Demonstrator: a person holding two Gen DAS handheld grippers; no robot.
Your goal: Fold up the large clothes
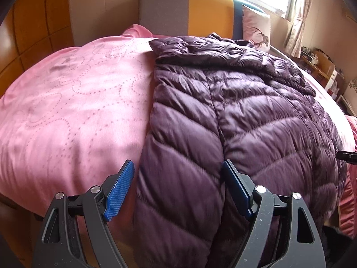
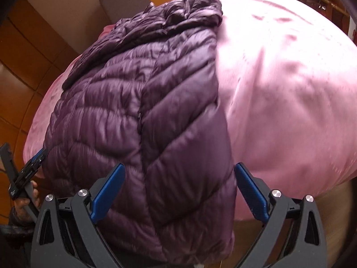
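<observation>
A dark purple quilted puffer jacket [image 1: 234,116] lies lengthwise on a pink bed cover [image 1: 73,102], its sides folded inward and its collar toward the headboard. My left gripper [image 1: 178,167] hovers open above the jacket's near left part, blue pads [image 1: 118,192] spread wide and holding nothing. In the right wrist view the same jacket [image 2: 138,116] fills the left half, the pink cover [image 2: 290,93] the right. My right gripper [image 2: 179,172] stands open above the jacket's near right hem, nothing between its fingers. The left gripper [image 2: 36,156] shows at that view's left edge, held by a hand.
A grey, orange and blue headboard [image 1: 189,11] and a pink pillow [image 1: 256,29] stand at the bed's far end under a bright window. Orange wooden cabinets [image 1: 29,33] line the left side. A cluttered shelf [image 1: 321,64] sits far right.
</observation>
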